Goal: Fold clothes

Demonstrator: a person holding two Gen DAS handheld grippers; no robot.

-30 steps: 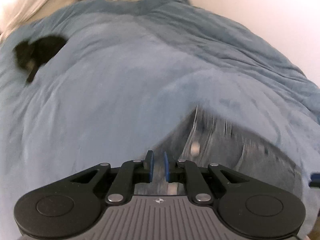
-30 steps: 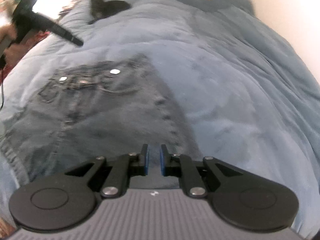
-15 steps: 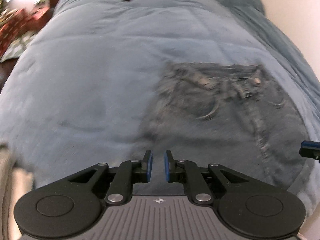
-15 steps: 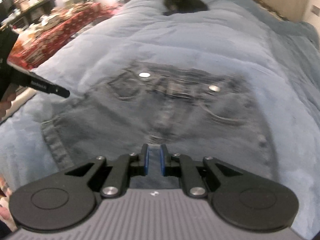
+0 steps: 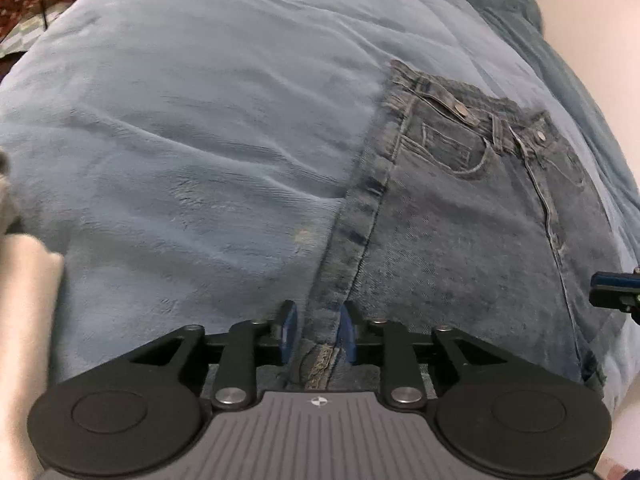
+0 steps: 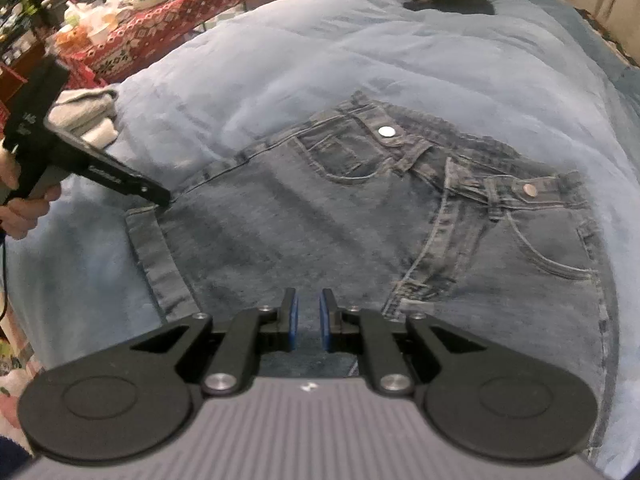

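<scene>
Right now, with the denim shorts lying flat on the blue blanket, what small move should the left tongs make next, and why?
Probably close the left tongs on the hem corner of the blue denim shorts. Their jaws have just been opening and now straddle the side seam at that corner, without visibly pinching it. The right tongs hover over the other leg, nearly shut and empty. The shorts lie spread flat on the blue plush blanket.

Jeans (image 6: 360,240): faded blue denim, coarse twill weave, matt, with raised stitched seams and two shiny round metal buttons (image 6: 387,131).

Bed cover (image 5: 200,140): soft blue cloth with a short brushed nap, matt, lightly wrinkled.

Left hand-held gripper (image 5: 316,330): matt black plastic arms, bright metal pivot screws, blue fingertips (image 5: 289,326) of a smooth, slightly glossy look, and a ribbed grey plastic body.

Right hand-held gripper (image 6: 308,320): the same finish throughout.

Tablecloth (image 6: 160,28): red patterned woven cloth.

Folded towels (image 6: 90,118): pale, soft, matt cloth.
</scene>
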